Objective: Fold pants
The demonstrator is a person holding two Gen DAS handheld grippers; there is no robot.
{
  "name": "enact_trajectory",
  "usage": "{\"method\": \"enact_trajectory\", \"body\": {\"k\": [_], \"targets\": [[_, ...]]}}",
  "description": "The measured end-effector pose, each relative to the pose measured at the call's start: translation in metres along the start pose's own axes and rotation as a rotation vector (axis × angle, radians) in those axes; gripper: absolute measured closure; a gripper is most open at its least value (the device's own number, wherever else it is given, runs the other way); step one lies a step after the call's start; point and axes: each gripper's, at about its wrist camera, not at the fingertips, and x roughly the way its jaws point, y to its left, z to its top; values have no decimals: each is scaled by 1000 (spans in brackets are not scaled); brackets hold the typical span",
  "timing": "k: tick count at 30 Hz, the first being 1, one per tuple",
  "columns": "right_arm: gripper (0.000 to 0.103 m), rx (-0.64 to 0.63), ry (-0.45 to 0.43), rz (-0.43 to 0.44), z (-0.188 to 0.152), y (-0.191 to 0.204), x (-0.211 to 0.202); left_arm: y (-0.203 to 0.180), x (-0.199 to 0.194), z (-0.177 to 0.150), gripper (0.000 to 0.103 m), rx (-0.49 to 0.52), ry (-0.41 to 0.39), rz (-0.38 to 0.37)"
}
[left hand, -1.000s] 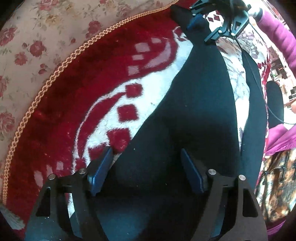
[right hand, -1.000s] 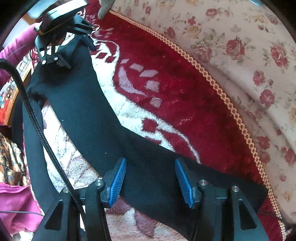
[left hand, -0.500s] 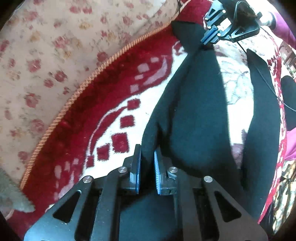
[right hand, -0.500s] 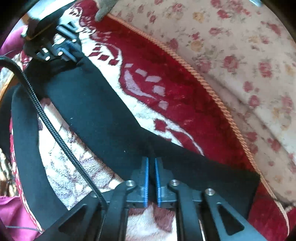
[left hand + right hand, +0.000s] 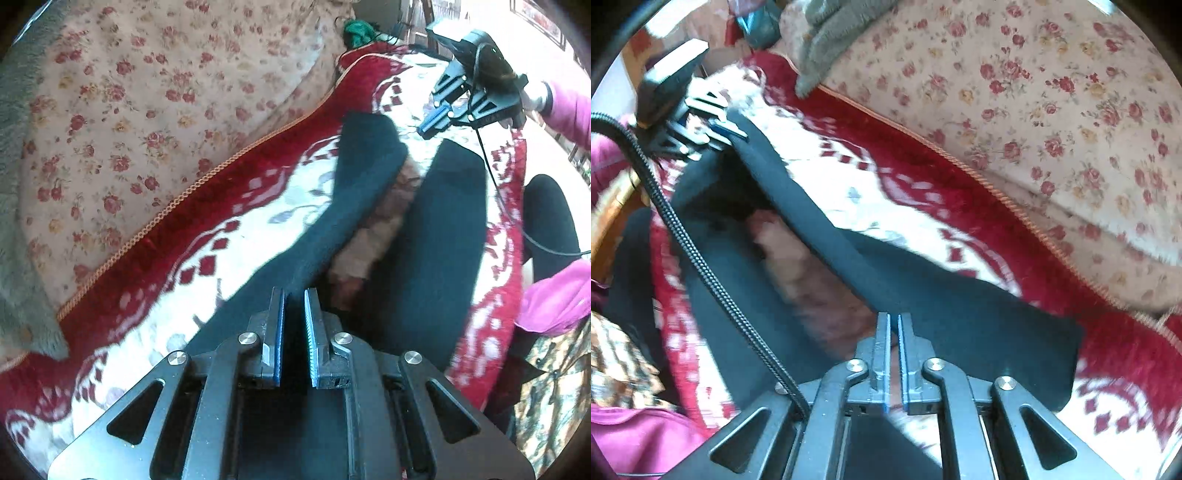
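The black pants (image 5: 369, 177) lie on a red and white patterned blanket (image 5: 236, 221). One leg is lifted and stretched between my two grippers; the other leg (image 5: 447, 236) lies flat beside it. My left gripper (image 5: 294, 295) is shut on the lifted leg's edge. My right gripper (image 5: 893, 321) is shut on the same leg (image 5: 849, 251) near its hem end. In the left wrist view the right gripper (image 5: 439, 118) hangs at the far end. In the right wrist view the left gripper (image 5: 713, 136) holds the far end.
A floral sheet (image 5: 147, 110) borders the blanket beyond an orange cord edge (image 5: 184, 195). A grey fleece (image 5: 834, 33) lies at the back. My black cable (image 5: 701, 258) crosses the flat leg. A pink sleeve (image 5: 569, 114) and a patterned cloth (image 5: 554, 376) are at the near side.
Both grippers closed on the pant leg from open. They have since lifted it off the blanket and carried it toward the other leg.
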Motion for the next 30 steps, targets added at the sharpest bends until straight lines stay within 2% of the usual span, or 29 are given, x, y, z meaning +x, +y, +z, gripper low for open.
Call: {"method": "enact_trajectory", "body": {"k": [4,7,10,12,13,14,15,17,18,22,23,24,26,30], "targets": [[100,22,-31,38,-22,36,-17,-23,-24,-23,93,-28,-41,-7],[100,46,-81,10,-35,50,-20,-29,-31,-38,93,-99,-51,9],[97,339,-160,62,-53,22,-17,-33,-40,-47,93,-175,-87,40],[92,474,-193,83,-68,10,-9,-30,-44,-52,93,-253,-116,48],[87,516,-207,94,-74,9,-6,-28,-46,-54,93,-296,-130,51],[82,560,-222,108,-79,6,-1,-25,-47,-56,88,-352,-145,53],[81,609,-240,117,-84,4,4,-22,-47,-58,76,-391,-150,60],[73,701,-273,147,-91,-2,13,-17,-44,-61,59,-477,-161,74],[71,740,-291,153,-94,-4,15,-15,-43,-63,54,-513,-169,71],[57,930,-367,211,-109,-20,22,3,-33,-79,52,-788,-186,26],[57,957,-379,223,-109,-24,23,6,-31,-83,51,-840,-191,14],[57,991,-395,242,-112,-27,24,12,-26,-91,46,-938,-193,-2],[56,1039,-415,249,-114,-33,25,17,-18,-101,45,-1061,-200,-23],[51,1112,-424,227,-116,-48,28,22,-12,-106,45,-1193,-250,-22]]}}
